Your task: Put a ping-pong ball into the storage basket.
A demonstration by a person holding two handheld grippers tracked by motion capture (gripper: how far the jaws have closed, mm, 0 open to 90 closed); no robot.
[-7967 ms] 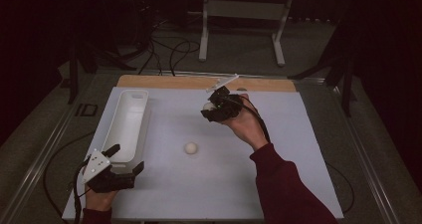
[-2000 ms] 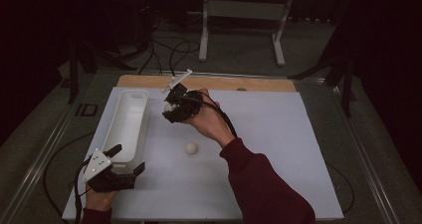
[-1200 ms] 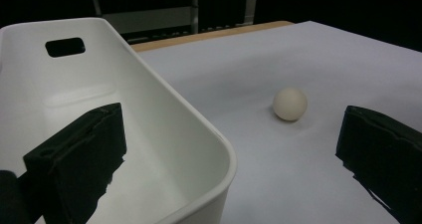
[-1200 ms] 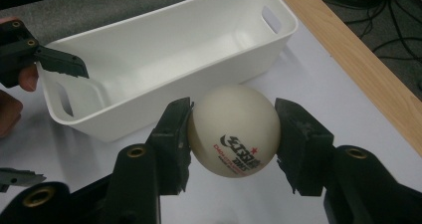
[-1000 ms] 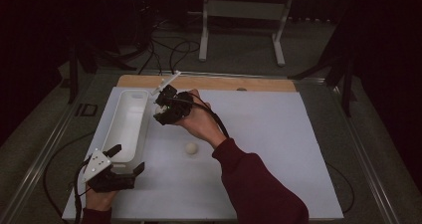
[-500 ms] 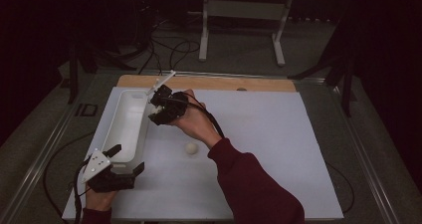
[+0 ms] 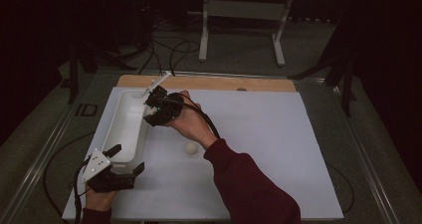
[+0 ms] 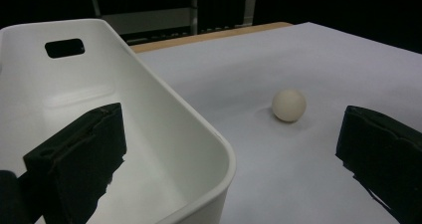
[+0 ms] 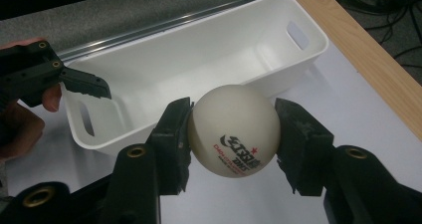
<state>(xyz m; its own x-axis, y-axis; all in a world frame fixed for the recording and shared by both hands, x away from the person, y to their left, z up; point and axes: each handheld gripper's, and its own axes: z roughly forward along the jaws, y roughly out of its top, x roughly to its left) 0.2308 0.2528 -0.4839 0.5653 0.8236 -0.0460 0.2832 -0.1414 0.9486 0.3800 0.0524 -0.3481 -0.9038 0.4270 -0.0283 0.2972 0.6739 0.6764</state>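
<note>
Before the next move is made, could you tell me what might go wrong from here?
1. The right gripper pinches the round ball between two pads; it could squirt out.
2. Released too early, over the bin's rim, it may bounce onto the mat.
3. The left gripper straddles the bin's corner; a nudge could shift it.

White bin stands open-topped along the surface's left; one loose ball interrupts the bare middle.

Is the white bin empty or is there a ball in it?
Empty. The white bin shows only bare floor inside. One ball is pinched in the right claw; the other ball lies on the table.
</note>
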